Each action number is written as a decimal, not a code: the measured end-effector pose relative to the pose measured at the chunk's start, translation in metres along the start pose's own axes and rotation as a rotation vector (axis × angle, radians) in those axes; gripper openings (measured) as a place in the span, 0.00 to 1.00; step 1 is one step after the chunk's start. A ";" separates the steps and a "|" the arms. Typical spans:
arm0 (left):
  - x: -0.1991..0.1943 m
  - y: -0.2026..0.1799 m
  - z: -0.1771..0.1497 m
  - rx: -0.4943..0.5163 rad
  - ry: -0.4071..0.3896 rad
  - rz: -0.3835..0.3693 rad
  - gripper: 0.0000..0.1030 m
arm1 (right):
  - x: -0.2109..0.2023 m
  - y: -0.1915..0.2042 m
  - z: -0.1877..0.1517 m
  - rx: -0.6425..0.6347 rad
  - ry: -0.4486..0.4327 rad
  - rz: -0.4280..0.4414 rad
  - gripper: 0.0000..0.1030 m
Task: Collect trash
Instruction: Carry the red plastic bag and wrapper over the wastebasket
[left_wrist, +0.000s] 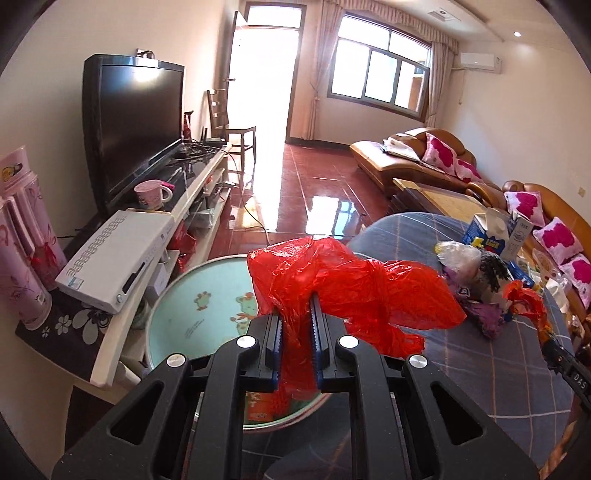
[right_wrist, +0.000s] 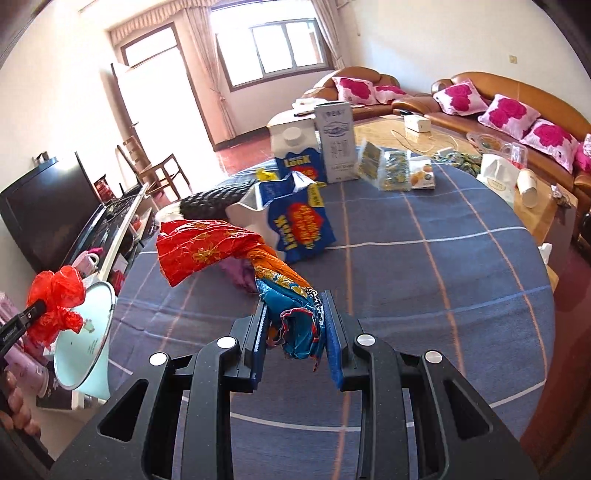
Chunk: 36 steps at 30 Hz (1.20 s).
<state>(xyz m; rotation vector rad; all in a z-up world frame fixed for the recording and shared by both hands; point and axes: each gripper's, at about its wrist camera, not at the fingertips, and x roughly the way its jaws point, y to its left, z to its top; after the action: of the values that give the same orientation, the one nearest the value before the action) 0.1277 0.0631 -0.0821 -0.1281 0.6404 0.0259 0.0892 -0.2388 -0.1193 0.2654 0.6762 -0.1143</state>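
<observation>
My left claw (left_wrist: 295, 328) pinches the red plastic bag (left_wrist: 347, 284) above the pale-green bin (left_wrist: 207, 295), ready to drop it in; my right claw (right_wrist: 293, 325) clamps a crumpled colourful wrapper (right_wrist: 229, 251) over the counter (right_wrist: 443, 277).

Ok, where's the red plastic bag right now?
The red plastic bag is pinched in the left gripper, hanging over the pale green basin at the blue tablecloth's left edge.
</observation>
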 end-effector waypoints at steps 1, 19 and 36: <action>-0.001 0.008 0.002 -0.008 -0.007 0.018 0.12 | 0.001 0.011 0.001 -0.020 -0.001 0.012 0.27; 0.019 0.085 -0.009 -0.112 0.034 0.180 0.12 | 0.044 0.163 -0.007 -0.279 0.072 0.164 0.27; 0.048 0.095 -0.022 -0.117 0.119 0.201 0.13 | 0.082 0.230 -0.025 -0.410 0.144 0.186 0.29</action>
<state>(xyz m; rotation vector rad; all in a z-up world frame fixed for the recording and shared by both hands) 0.1467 0.1541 -0.1386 -0.1782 0.7688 0.2517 0.1814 -0.0123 -0.1428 -0.0596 0.7969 0.2227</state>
